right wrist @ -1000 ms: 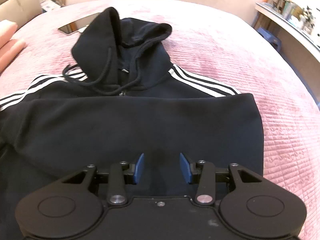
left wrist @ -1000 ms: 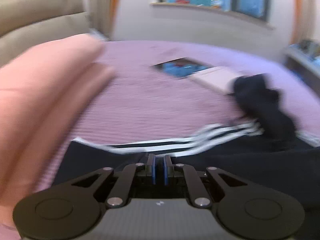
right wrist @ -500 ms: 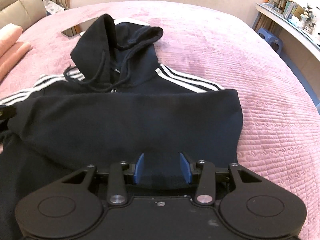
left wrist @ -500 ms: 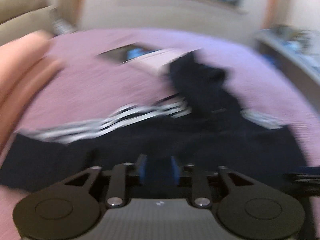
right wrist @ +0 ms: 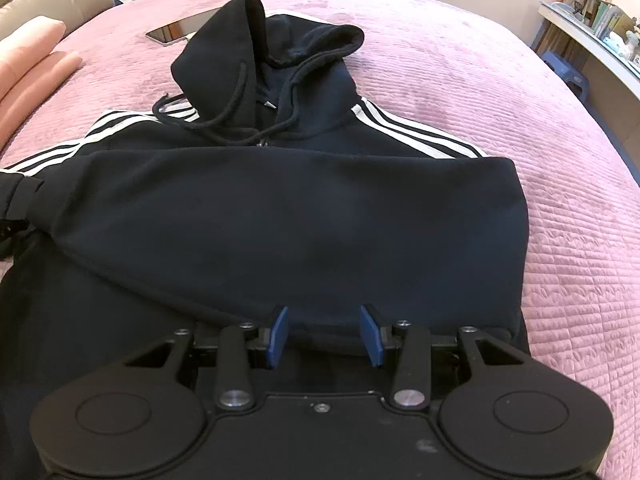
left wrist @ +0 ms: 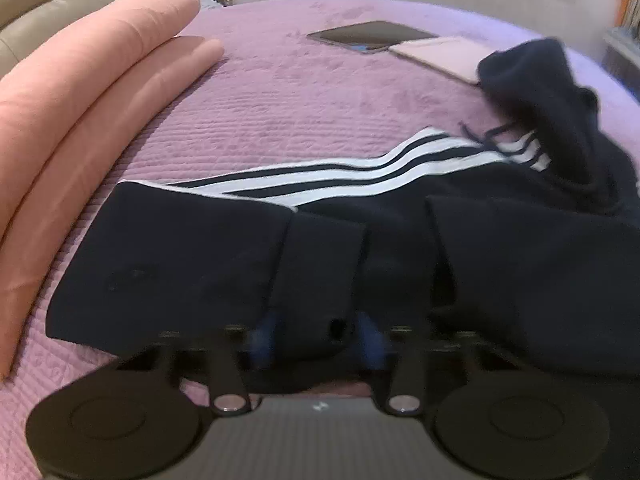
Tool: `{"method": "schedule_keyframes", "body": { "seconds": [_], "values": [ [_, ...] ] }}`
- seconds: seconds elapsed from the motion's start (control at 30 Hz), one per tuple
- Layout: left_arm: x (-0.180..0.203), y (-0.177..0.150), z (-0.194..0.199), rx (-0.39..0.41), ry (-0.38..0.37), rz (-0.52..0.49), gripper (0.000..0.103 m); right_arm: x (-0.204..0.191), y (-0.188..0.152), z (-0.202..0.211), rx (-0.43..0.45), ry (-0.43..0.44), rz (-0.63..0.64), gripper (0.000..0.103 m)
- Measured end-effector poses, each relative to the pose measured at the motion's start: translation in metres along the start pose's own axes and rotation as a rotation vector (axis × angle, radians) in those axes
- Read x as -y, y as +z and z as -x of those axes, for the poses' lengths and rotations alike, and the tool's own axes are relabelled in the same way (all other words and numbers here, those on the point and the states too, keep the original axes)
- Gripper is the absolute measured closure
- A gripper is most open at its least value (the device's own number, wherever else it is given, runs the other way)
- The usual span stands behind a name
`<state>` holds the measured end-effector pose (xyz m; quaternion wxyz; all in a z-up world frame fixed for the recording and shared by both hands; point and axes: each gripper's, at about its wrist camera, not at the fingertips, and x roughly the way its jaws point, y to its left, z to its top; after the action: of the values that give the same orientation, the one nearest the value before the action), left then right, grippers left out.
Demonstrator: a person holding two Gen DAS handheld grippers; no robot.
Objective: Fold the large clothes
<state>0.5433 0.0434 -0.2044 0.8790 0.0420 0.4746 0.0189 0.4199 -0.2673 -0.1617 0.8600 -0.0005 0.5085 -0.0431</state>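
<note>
A black hoodie (right wrist: 280, 208) with white sleeve stripes lies on a pink-purple bed cover (right wrist: 500, 92), hood (right wrist: 272, 52) at the far end. Its right sleeve is folded across the chest. My right gripper (right wrist: 325, 334) is open just above the lower body of the hoodie, holding nothing. In the left wrist view the striped left sleeve (left wrist: 320, 176) lies folded toward the body, and its cuff (left wrist: 316, 276) sits between the spread blue pads of my open left gripper (left wrist: 318, 338).
A folded pink duvet (left wrist: 80, 100) lies along the left of the bed. A dark tablet (left wrist: 372, 36) and a pink case (left wrist: 444, 54) lie beyond the hood. A beige headboard is at far left, a shelf and blue stool (right wrist: 568, 68) at right.
My left gripper went from shut to open, swung over the hoodie and drew back to the sleeve cuff. My right gripper stayed open and backed away slightly; the left sleeve now lies folded inward.
</note>
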Motion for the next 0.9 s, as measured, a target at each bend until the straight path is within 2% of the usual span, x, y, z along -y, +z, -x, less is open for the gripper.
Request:
{"method": "schedule_keyframes", "body": {
  "seconds": [0.03,0.07,0.17,0.27,0.37,0.43,0.47,0.53,0.6,0.63,0.7,0.77,0.83,0.9],
  "values": [
    [-0.002,0.0,0.001,0.013,-0.021,0.013,0.092,0.0,0.001,0.0,-0.001,0.002,-0.004,0.052],
    [-0.003,-0.001,0.004,0.029,-0.036,0.027,0.097,0.0,0.002,-0.001,0.0,0.004,-0.009,0.052],
    [-0.001,0.0,0.027,0.112,-0.093,0.04,0.1,-0.001,0.002,0.001,0.008,0.004,-0.017,0.052],
    [0.005,0.006,0.063,0.18,-0.246,0.056,0.103,-0.001,0.001,0.005,0.018,0.01,-0.026,0.052],
    [0.024,0.017,0.095,0.248,-0.366,0.045,0.103,0.001,0.002,0.01,0.031,0.011,-0.032,0.052],
    [0.044,0.023,0.111,0.284,-0.388,-0.001,0.103,0.003,0.002,0.012,0.037,0.013,-0.038,0.052],
    [0.052,0.025,0.115,0.289,-0.369,-0.024,0.099,0.004,0.002,0.013,0.038,0.013,-0.039,0.052],
    [0.057,0.024,0.112,0.268,-0.285,-0.032,0.094,0.007,0.002,0.016,0.042,0.01,-0.042,0.052],
    [0.051,0.019,0.095,0.208,-0.154,-0.029,0.077,0.011,0.001,0.018,0.044,0.01,-0.048,0.052],
    [0.045,0.016,0.083,0.164,-0.086,-0.03,0.066,0.013,0.0,0.018,0.043,0.009,-0.051,0.052],
    [0.036,0.009,0.065,0.12,-0.017,-0.036,0.064,0.015,-0.004,0.017,0.038,0.008,-0.056,0.052],
    [0.032,0.007,0.048,0.066,0.021,-0.056,0.063,0.016,-0.009,0.013,0.024,0.008,-0.06,0.052],
    [0.031,0.003,0.03,0.033,0.05,-0.082,0.056,0.015,-0.013,0.009,0.002,0.009,-0.064,0.052],
    [0.027,0.004,0.012,-0.003,0.108,-0.083,0.056,0.014,-0.017,0.006,-0.014,0.017,-0.067,0.052]
  ]
}}
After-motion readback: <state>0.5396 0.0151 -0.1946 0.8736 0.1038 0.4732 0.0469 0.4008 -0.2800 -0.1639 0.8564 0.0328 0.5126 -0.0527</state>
